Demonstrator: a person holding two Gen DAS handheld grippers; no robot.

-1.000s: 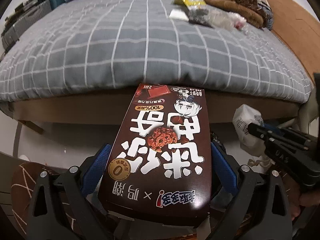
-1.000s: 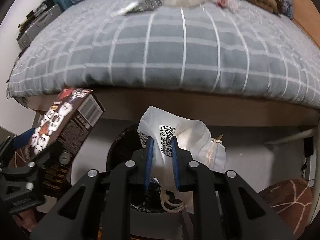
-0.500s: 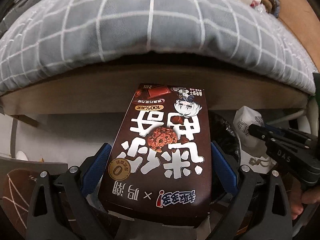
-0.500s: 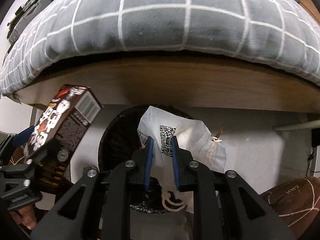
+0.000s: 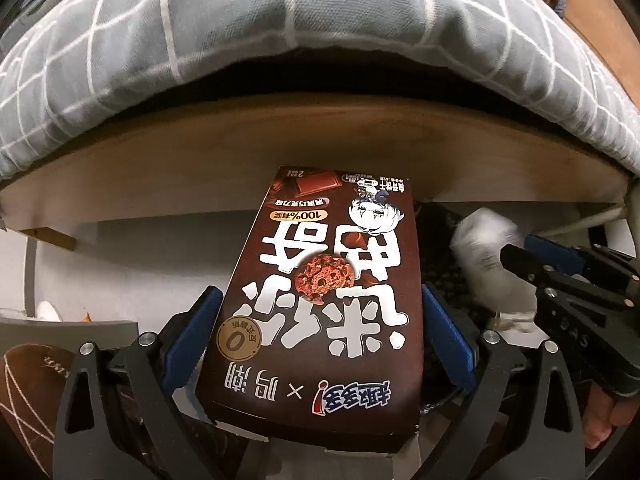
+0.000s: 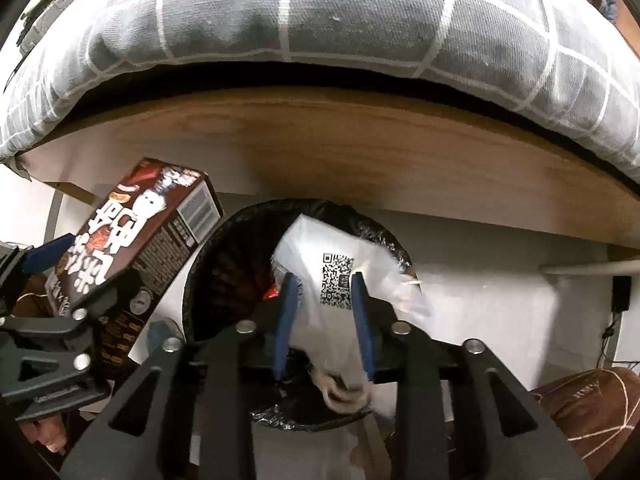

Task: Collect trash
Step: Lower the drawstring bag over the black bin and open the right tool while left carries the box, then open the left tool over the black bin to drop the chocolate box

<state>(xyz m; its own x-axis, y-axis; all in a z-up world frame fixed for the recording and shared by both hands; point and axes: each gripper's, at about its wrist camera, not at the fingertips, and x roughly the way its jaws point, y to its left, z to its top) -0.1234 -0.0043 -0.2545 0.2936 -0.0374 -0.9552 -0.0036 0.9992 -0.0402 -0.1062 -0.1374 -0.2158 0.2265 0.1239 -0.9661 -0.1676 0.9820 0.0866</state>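
A grey checked duvet [image 6: 320, 20] overhangs a wooden bed frame [image 6: 360, 152] across the upper frame. Below, the right gripper [image 6: 322, 304], jaws just opening, straddles a white bag [image 6: 352, 248] over a black-lined bin [image 6: 224, 264]. At left, the left gripper [image 5: 320, 344] clamps a brown biscuit box [image 5: 328, 304].

Grey duvet [image 6: 320, 20] with white grid lines; below it a brown wooden bed frame [image 6: 360, 152]. Dark brown box [image 5: 332, 300], white lettering. White bag [image 6: 340, 264], black QR code, over black bin liner [image 6: 224, 264].

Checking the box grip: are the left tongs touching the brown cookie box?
Touching. The left wrist view shows the left tongs with blue pads against both sides of the brown cookie box.
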